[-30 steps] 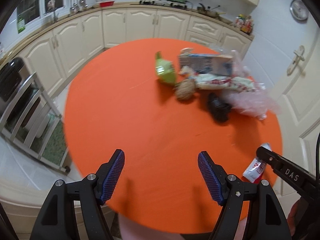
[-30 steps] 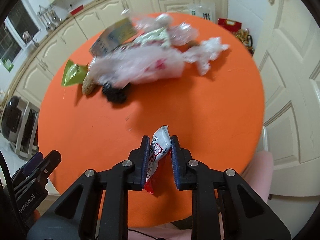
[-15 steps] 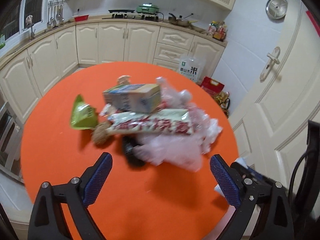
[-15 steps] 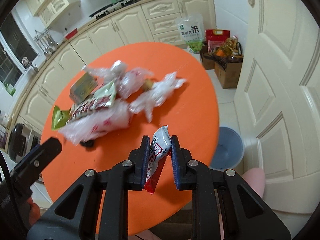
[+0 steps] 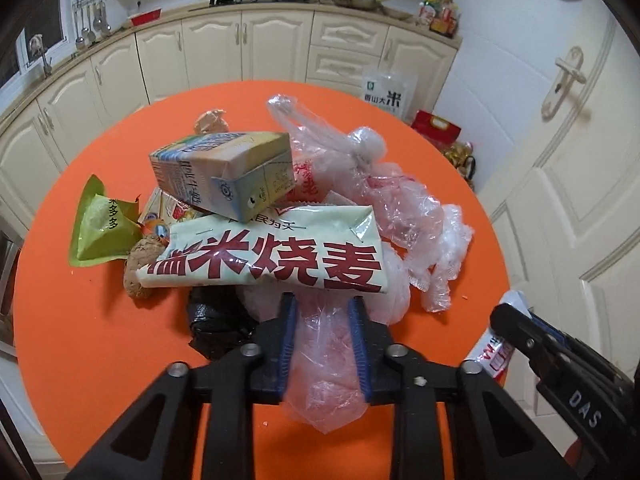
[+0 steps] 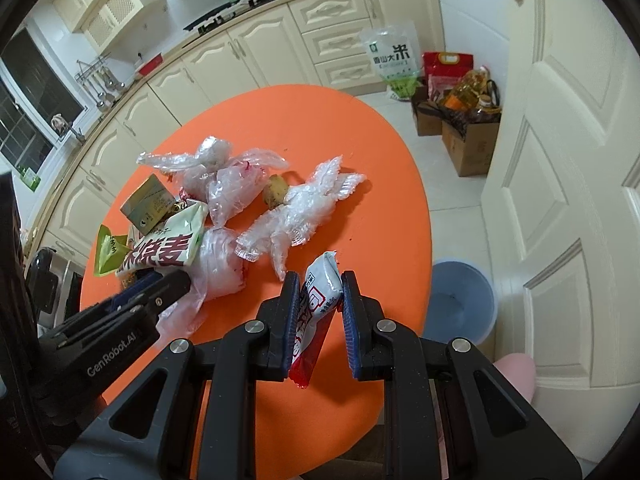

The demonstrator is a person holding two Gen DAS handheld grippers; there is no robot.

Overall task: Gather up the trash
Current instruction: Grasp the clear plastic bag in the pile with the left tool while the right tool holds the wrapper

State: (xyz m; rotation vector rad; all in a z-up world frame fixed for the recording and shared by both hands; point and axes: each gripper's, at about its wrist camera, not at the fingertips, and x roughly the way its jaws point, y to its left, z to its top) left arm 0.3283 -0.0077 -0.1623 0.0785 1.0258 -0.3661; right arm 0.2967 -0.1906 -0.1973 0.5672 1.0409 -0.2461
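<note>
Left gripper [image 5: 323, 312] is clamping a crumpled clear plastic bag [image 5: 326, 356] at the near edge of the trash pile; its jaws have just been closing, and the film is bunching between both blue pads and hanging below them. Right gripper [image 6: 320, 300] is pinching narrow on a small white-and-red sachet [image 6: 318, 308], held above the round orange table [image 5: 100, 340], red end drooping under the jaws. Pile is sitting mid-table: a cream flat food packet with big dark-red characters [image 5: 272, 256] lying across the top of the bag, a beige and blue milk carton [image 5: 224, 172] resting on top behind it, a green foil snack wrapper [image 5: 100, 228] to the left, a crumpled black bag [image 5: 216, 320] just left of the left gripper's jaws. More clear plastic wrap [image 6: 296, 212] is lying loose to the right of the pile. A blue round bin [image 6: 460, 300] is standing on the floor beside the table, near the white door [image 6: 560, 160].
</note>
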